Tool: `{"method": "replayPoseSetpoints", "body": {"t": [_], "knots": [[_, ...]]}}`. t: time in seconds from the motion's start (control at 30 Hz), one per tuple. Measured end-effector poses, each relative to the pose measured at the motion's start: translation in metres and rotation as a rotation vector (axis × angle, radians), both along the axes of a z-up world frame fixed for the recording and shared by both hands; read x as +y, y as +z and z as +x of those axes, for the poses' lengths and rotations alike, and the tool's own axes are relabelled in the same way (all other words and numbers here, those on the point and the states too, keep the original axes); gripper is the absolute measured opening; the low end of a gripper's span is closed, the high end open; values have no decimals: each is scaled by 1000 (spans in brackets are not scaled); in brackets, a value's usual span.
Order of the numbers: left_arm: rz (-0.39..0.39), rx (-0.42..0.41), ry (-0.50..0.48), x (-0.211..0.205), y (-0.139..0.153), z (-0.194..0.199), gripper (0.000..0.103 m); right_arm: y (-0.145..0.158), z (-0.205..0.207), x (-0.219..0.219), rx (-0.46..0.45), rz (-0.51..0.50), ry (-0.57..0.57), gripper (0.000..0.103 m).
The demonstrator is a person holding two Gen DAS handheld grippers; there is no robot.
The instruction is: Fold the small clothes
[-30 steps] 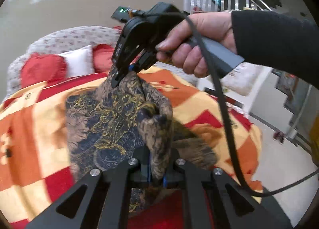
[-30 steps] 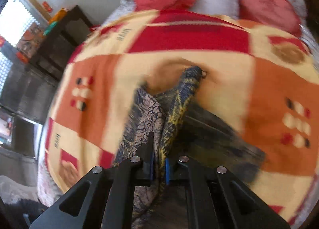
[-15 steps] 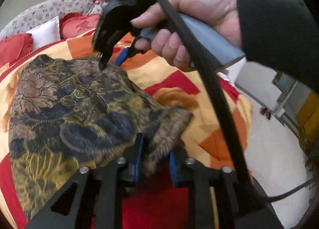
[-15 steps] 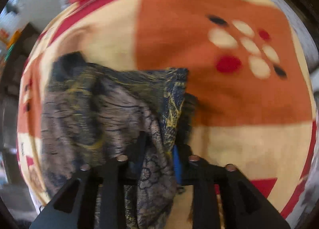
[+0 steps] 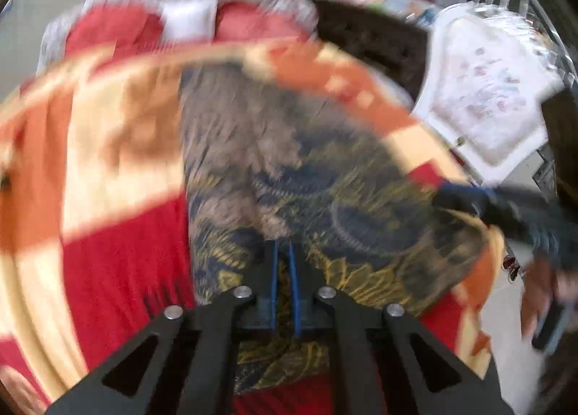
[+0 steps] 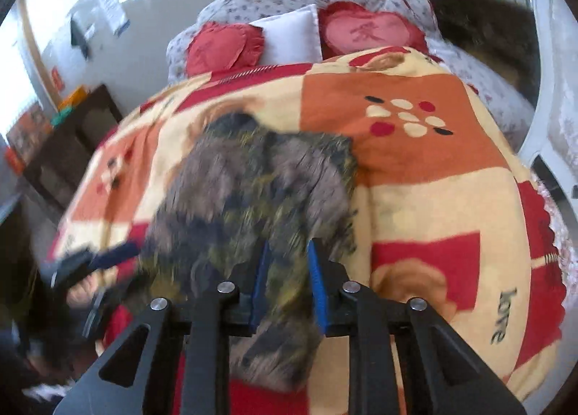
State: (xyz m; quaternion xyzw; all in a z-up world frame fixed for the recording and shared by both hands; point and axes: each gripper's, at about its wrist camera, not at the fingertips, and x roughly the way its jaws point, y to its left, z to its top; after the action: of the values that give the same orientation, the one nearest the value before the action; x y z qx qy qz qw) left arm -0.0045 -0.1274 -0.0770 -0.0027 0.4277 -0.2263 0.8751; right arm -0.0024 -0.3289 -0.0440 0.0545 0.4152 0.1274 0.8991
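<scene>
L gripper (image 5: 283, 270) jaws together, blue pads nearly touching w/ only a thin slit between; near hem of the patterned garment (image 5: 307, 176) seems to run into that slit, but too blurred to tell if cloth is actually pinched. R gripper (image 6: 287, 281) pads a bit apart and closing, w/ a bunch of the same garment (image 6: 260, 198) between them; pads look close against the fabric on both sides, but motion blur too heavy to say whether pressing.

Garment laid out mostly flat on the blanket (image 5: 119, 162), dark brown/navy w/ yellow scrollwork. Spread away from both grippers toward the pillow end, near edge at the fingertips. In L wrist view, sits just right of the blanket's big red patch and cream band, and its right side reaches the blanket's edge. In R wrist view, sits left of the blanket's orange square w/ dots, far corner short of the red heart pillows (image 6: 224, 46).

R gripper seen from L wrist cam as dark blur w/ blue pad (image 5: 505, 205) at garment's right edge, blurred hand (image 5: 542, 292) below it. L gripper seen from R wrist cam (image 6: 94, 259) at garment's left edge, blurred.

White chair (image 5: 487, 90) beyond the blanket's right side.
</scene>
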Motion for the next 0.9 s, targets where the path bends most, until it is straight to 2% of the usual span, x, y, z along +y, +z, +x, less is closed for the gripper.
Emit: {"method": "replayPoseSetpoints", "body": {"t": [0.1,0.13,0.17,0.23,0.3,0.33,0.37,0.4,0.47,0.5,0.57,0.67,0.73,0.8,0.83,0.9], "knots": [[-30,-26,-7,5,-5,-8,5,-56,-7,20,114,-109,-28,18],[-29,-22,0,3,-4,-8,5,-67,-13,16,105,-72,-56,18],[-31,-16,2,5,-4,-7,5,-69,-16,7,76,-16,-83,20],[-48,12,9,6,3,-4,5,-69,-16,-7,99,86,-112,20],[-59,22,20,12,15,2,8,-67,-10,-10,145,95,-99,21],[-62,-9,34,13,30,6,11,-63,-6,-9,178,79,-88,21],[-71,-42,38,14,44,12,20,-53,-2,-9,198,56,-91,21],[-78,-73,38,11,56,20,35,-41,0,-11,179,41,-107,21],[-80,-121,53,2,72,38,54,-9,7,-15,80,37,-149,21],[-72,-147,75,-9,82,58,60,4,17,-18,50,42,-181,21],[-64,-134,86,-26,85,86,61,23,46,-24,28,43,-277,21],[-28,-48,156,-46,65,146,60,20,101,-16,78,42,-354,21],[36,-11,216,-47,43,167,57,11,125,-8,109,33,-387,21],[76,21,240,-42,14,177,53,-5,146,3,112,-25,-397,21],[54,-25,225,-39,4,171,53,-19,154,8,132,-38,-393,21],[23,-50,235,-36,2,165,53,-55,165,12,191,-17,-368,21]]}}
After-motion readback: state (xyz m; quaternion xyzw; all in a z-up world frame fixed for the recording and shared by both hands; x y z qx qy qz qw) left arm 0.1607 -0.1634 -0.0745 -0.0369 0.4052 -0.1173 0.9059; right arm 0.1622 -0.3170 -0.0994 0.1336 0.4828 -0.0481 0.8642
